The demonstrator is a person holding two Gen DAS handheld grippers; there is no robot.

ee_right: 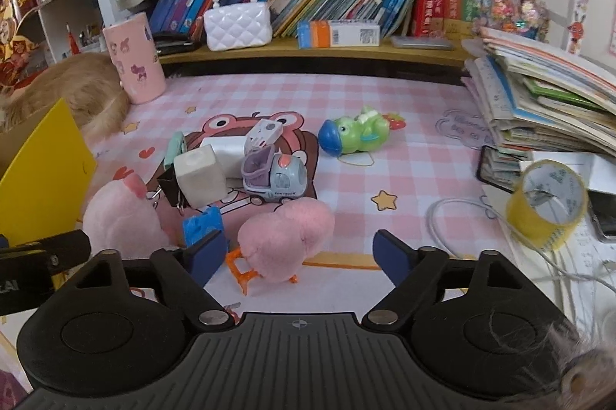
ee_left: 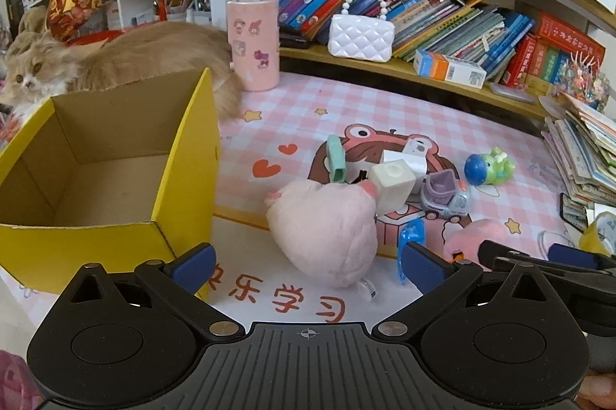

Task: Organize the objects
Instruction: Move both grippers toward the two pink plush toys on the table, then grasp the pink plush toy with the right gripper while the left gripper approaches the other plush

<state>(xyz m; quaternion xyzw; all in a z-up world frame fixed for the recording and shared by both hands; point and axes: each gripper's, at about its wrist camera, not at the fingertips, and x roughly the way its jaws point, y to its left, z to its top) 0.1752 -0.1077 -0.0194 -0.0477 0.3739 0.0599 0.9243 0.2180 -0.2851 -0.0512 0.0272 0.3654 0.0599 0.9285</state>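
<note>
Toys lie scattered on a pink checked desk mat [ee_right: 385, 109], in front of a bookshelf [ee_right: 346, 48] packed with leaning books. At the left edge of the mat stands a yellow cardboard box [ee_left: 184, 156], open at the top and showing only its bare brown floor. Behind it lies a ginger long-haired cat [ee_left: 127, 59], pressed against a pink cylinder [ee_left: 254, 44] with cartoon stickers.

A pale pink plush [ee_left: 327, 233] rests near the box's right wall. A smaller, deeper pink plush chick [ee_right: 285, 240] with orange plastic feet lies to the right of it. In the right wrist view the right gripper [ee_right: 300, 256] straddles this chick: its left blue pad sits just beside the chick's flank, while the right pad stands clear, so the jaws are partly spread and nothing is clamped. The left gripper [ee_left: 306, 267] is spread wide over the near end of the pale plush, neither pad touching it.

Farther back cluster a cream block [ee_right: 200, 179], a grey and purple toy truck [ee_right: 273, 175], a white adapter [ee_right: 265, 134], a mint clip [ee_right: 173, 150] and a black binder clip [ee_right: 167, 184]. A green dinosaur toy [ee_right: 354, 134] with a blue snout lies apart, to the right. A small blue piece [ee_right: 202, 225] stands between the two plush toys. A yellow tape roll [ee_right: 546, 202] stands at the right edge, below a stack of booklets [ee_right: 539, 94].
</note>
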